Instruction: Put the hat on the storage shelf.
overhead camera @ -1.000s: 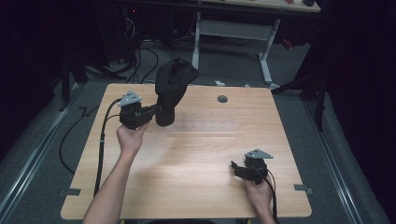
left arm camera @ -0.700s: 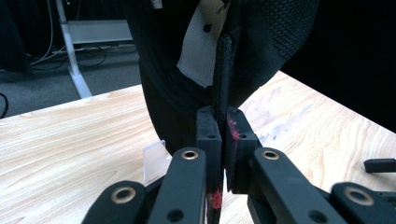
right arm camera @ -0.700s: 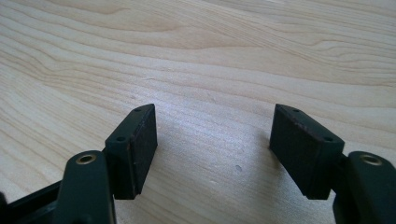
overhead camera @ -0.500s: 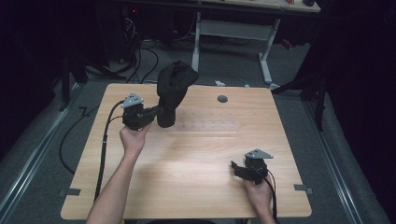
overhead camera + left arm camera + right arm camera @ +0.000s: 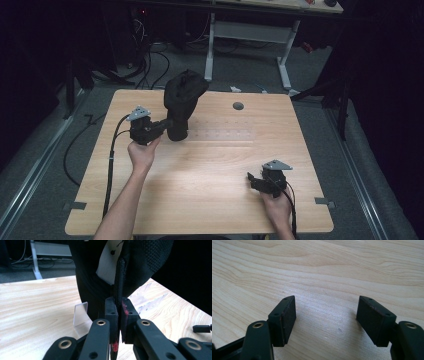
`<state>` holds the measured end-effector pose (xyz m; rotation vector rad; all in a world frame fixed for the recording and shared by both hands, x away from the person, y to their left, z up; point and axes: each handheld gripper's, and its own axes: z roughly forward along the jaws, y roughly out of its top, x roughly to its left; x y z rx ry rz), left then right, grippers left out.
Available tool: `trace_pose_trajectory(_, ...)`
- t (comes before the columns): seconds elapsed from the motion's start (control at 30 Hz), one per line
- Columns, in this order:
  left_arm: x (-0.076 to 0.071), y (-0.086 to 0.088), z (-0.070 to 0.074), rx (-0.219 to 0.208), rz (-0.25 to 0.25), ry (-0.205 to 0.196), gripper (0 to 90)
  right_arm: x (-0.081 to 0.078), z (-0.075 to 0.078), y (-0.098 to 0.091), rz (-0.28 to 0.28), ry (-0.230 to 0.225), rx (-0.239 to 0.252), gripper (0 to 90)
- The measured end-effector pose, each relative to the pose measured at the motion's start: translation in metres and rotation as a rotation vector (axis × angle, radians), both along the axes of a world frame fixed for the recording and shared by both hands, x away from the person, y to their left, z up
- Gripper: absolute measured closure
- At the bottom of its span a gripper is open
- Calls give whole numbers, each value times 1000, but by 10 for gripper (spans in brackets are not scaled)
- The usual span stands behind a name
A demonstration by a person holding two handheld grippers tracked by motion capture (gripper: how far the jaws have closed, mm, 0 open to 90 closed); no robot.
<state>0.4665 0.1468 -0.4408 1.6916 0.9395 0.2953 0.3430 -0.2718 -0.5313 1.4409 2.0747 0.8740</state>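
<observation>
A black mesh shoe (image 5: 182,102) stands heel-down on the wooden table (image 5: 210,165) at the back left. My left gripper (image 5: 167,125) is shut on its lower edge from the left. In the left gripper view the jaws (image 5: 119,312) pinch a thin black fabric rim of the shoe (image 5: 120,272), whose white lining shows above. My right gripper (image 5: 252,180) rests low over the table near the front right, open. Between its pads (image 5: 287,317) there is only bare wood.
A small clear plastic piece (image 5: 81,313) stands on the table just beside the shoe. A round grommet hole (image 5: 238,106) sits at the table's back middle. The left gripper's cable (image 5: 112,155) trails off the left edge. A white desk frame (image 5: 250,30) stands behind the table.
The left gripper and the shoe have sunk a little toward the tabletop. The right gripper has stayed where it was.
</observation>
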Motion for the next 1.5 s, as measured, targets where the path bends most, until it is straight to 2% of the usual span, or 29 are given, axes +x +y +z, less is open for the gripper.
trace_pose_trajectory(0.4, -3, 11, -6, -25, 17, 62, 832, 0, 0, 0, 1, 0, -1, 321)
trace_pose_trajectory(0.5, -3, 11, -6, -25, 28, 72, 772, 0, 0, 0, 1, 0, -1, 321)
trace_pose_trajectory(0.6, -3, 12, -6, -16, 36, 78, 730, 0, 0, 0, 0, -1, -1, 320)
trace_pose_trajectory(0.67, -5, 13, -5, -13, 42, 77, 643, 0, 0, 0, 0, 1, 1, 321)
trace_pose_trajectory(0.8, -8, 16, -2, -8, 57, 81, 555, 0, 0, 0, 3, -1, -2, 321)
trace_pose_trajectory(0.9, -12, 15, 1, 21, 58, 71, 520, 0, 0, 0, 0, 1, 1, 321)
trace_pose_trajectory(1.2, -21, 17, 2, 66, 57, 77, 469, 0, 0, 0, 2, 0, 0, 321)
trace_pose_trajectory(1.5, -31, 23, 4, 70, 51, 87, 450, 0, 0, 0, 2, 1, -1, 321)
